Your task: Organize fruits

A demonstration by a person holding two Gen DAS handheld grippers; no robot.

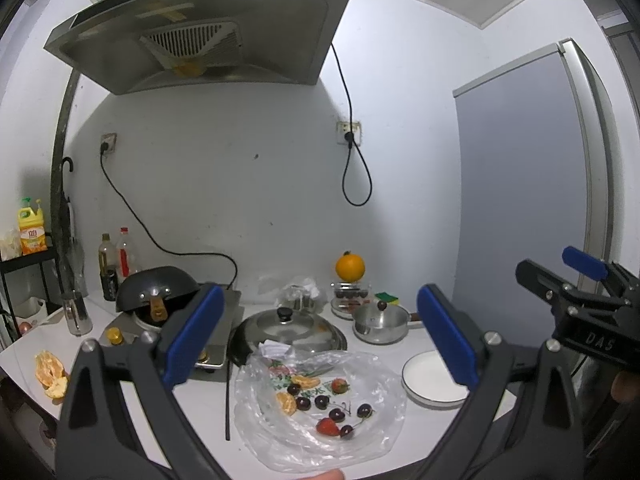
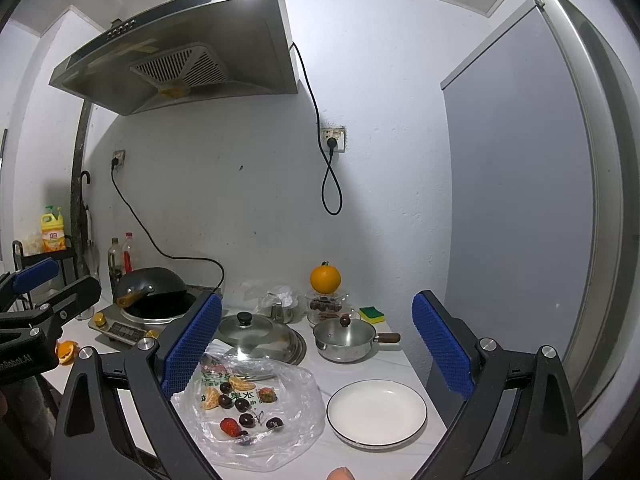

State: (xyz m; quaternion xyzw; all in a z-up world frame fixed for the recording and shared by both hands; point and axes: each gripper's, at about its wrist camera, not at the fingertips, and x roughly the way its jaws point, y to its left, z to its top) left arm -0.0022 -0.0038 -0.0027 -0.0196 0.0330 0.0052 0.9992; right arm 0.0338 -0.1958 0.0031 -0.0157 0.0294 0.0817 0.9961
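Blue-padded tools: we hold the left gripper (image 1: pixel 320 344) and right gripper (image 2: pixel 318 350) spread wide, both empty, above the counter.
Fruit: nearest us, cherries (image 2: pixel 245 420), strawberries (image 2: pixel 229 426) and orange segments (image 2: pixel 209 398) lie on a clear plastic bag (image 2: pixel 296 432).
Plate: at 3 o'clock of the bag we see a white plate (image 2: pixel 377 412), bare.
Farther back: at 12 o'clock sit a pot lid (image 2: pixel 256 330) and a small saucepan (image 2: pixel 344 340).
Farthest: a whole orange (image 2: pixel 325 278) tops a container by the wall.
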